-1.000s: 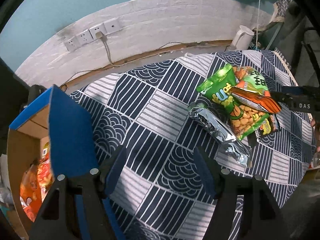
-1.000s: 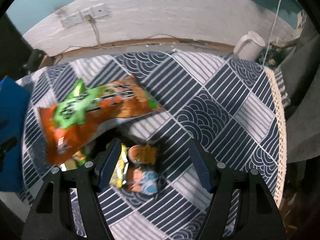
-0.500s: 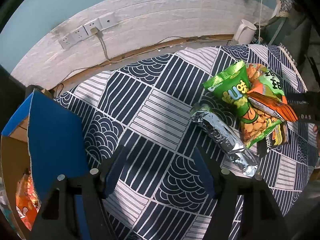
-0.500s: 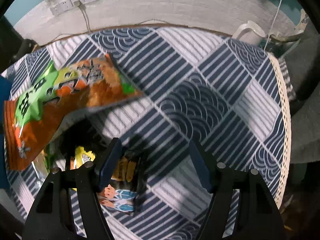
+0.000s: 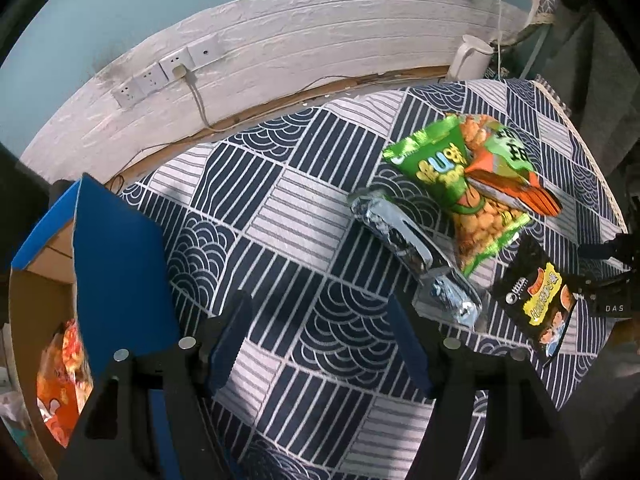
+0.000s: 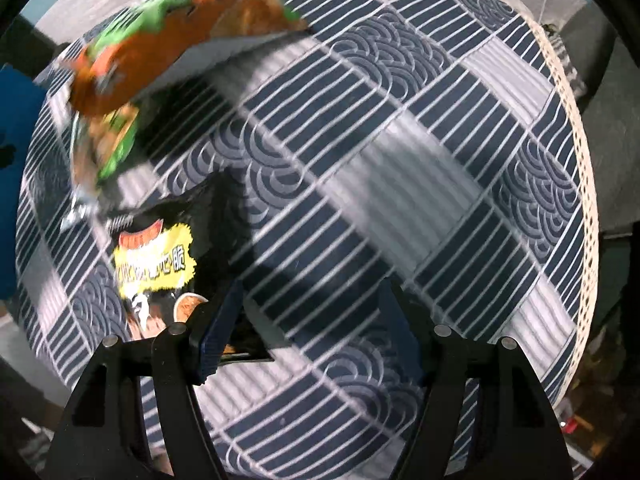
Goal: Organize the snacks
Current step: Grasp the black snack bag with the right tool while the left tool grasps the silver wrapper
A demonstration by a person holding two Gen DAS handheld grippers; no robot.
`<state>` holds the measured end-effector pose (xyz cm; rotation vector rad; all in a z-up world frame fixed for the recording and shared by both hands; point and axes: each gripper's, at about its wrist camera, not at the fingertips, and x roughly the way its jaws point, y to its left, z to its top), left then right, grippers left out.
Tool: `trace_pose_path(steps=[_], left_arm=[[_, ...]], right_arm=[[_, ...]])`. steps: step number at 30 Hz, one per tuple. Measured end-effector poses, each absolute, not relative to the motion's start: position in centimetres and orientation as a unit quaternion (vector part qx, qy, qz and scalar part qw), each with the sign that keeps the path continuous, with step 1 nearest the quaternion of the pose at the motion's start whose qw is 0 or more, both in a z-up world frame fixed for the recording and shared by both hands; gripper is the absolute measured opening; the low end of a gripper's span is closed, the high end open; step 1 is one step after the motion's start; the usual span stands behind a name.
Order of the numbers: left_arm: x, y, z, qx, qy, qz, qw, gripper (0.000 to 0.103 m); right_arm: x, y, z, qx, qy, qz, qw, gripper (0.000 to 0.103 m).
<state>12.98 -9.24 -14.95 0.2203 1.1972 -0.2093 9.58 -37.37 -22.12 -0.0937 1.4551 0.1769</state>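
Several snack bags lie together on the patterned tablecloth: a green bag, an orange bag on top of it, a silver bag and a black packet. My left gripper is open over bare cloth, left of the pile, with nothing between its fingers. My right gripper points down at the cloth, open and holding nothing. The black packet lies just left of its left finger, and the orange bag is blurred at the upper left. The right gripper shows at the right edge of the left wrist view.
A cardboard box with blue flaps stands at the table's left end, with orange packets inside. A white kettle and wall sockets are behind the table. The fringed cloth edge is on the right.
My right gripper has swung right, away from the pile; the black packet went from between its fingers to left of them. The black packet now shows fully in the left wrist view.
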Motion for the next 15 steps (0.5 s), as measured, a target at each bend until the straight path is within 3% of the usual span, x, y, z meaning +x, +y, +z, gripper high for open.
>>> trace_pose_path(steps=[8,15], left_arm=[[10.6,-9.2,-15.1,0.129,0.562,-0.102,0.811,0.072],[9.4,-8.6,-16.1,0.136,0.572,-0.097,0.803,0.073]], right_arm=[[7.7,-36.3,-19.0,0.008,0.629,0.116,0.769,0.074],[8.1,-32.2,-19.6,-0.008,0.638,0.15,0.755,0.074]])
